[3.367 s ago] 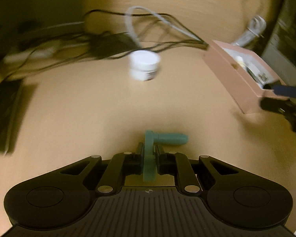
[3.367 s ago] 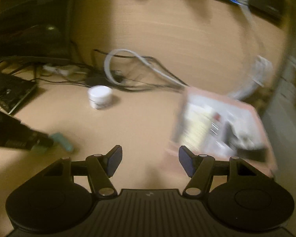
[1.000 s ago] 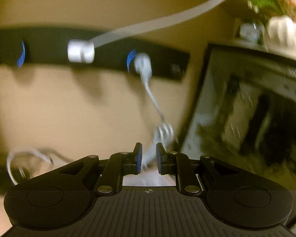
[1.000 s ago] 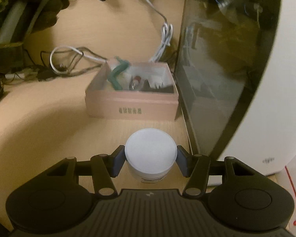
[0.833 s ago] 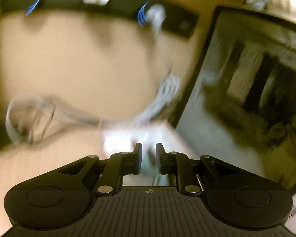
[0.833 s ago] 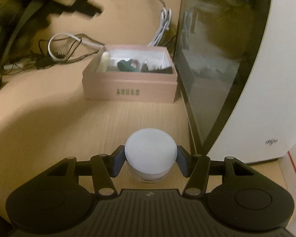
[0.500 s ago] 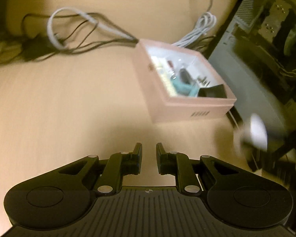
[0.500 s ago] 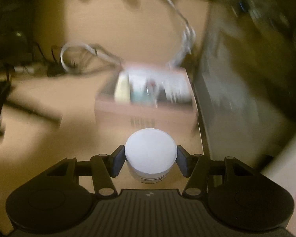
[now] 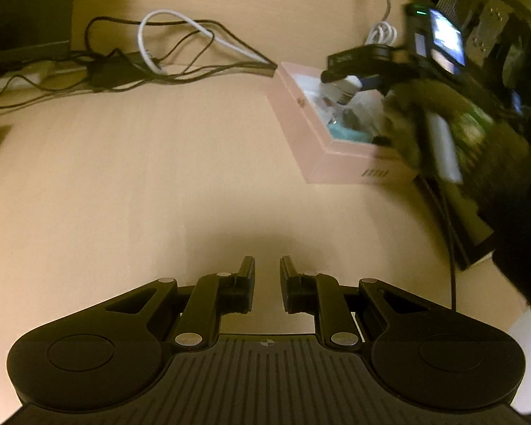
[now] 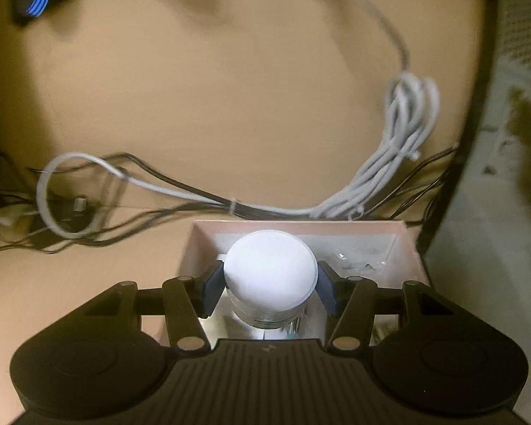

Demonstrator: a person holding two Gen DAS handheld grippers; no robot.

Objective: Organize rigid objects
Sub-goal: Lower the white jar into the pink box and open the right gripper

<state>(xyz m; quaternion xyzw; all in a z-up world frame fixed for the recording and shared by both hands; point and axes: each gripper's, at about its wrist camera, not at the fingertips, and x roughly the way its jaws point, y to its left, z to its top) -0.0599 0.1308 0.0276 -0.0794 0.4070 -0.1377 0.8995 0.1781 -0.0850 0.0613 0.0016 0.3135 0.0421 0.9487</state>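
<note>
Right wrist view: the right gripper [image 10: 270, 285] grasps the white jar [image 10: 270, 276] above the pink box [image 10: 412, 248] near the desk's back edge; lower it into a clear spot before releasing, left gripper [image 9: 267, 283] idle, clenched empty.

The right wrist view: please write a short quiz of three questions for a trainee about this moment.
1. True or false: the right claw is shut on the round white-lidded jar.
2. The jar is over which thing? A) the open pink cardboard box B) the bundled white cable
3. Fill in: the left claw holds ____.

Key: 1 true; 2 A; 3 nothing.
</note>
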